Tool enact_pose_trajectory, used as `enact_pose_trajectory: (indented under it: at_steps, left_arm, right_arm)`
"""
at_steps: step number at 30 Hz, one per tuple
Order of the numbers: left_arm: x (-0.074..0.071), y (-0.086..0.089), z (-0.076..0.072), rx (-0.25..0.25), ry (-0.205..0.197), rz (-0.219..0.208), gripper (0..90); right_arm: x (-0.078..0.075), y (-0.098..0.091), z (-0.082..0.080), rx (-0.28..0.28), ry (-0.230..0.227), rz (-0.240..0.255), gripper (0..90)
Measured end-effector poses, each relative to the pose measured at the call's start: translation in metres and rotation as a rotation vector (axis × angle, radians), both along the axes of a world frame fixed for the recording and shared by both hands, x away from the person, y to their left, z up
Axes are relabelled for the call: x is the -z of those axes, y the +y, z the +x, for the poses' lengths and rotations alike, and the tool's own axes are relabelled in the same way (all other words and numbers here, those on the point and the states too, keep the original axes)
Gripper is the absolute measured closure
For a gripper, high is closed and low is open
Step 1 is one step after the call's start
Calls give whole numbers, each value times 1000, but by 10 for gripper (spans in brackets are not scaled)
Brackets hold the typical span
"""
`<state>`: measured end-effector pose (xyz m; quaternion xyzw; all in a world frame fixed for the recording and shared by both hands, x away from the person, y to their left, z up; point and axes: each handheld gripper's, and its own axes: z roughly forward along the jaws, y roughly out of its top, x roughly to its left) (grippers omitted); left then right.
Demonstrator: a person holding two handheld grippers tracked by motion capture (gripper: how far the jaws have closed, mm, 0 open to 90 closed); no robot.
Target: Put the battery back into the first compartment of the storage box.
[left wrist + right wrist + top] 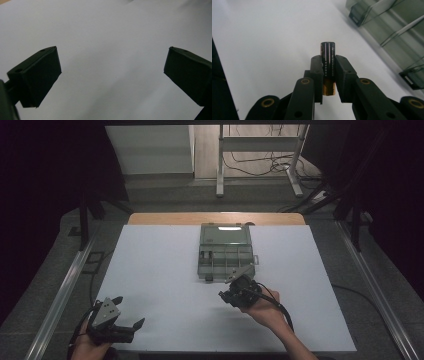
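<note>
Right gripper view puts the battery (327,65) closest of all: a dark cylinder with a copper-coloured end, pinched upright between the closed jaws of the right gripper (328,75), its top poking clear above the pads. Beyond it lies the white table cover (274,37), and past that the clear compartment box (392,30) with its dividers. From the high view, the left gripper (127,312) rests near the front edge of the table, jaws spread wide with nothing between them, well apart from the work. Farther in, the right gripper (239,290) hovers just beside the front edge of the open box (225,252). To finish the step well, I judge the battery should be carried over a free compartment, tilted to lie along it, lowered between the dividers, and only then released.
</note>
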<state>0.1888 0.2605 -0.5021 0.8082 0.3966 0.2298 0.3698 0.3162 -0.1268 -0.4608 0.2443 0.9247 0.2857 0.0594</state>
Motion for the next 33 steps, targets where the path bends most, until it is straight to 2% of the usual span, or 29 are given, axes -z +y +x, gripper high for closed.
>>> enact_pose_trajectory:
  at_steps: [10,33]
  left_arm:
    - [0,0,0,0,1,3,18]
    - [0,1,0,0,-2,-7,18]
  right_arm:
    - [-9,3,20,33,-13,32,766]
    - [-20,30,68,94,-50,55,766]
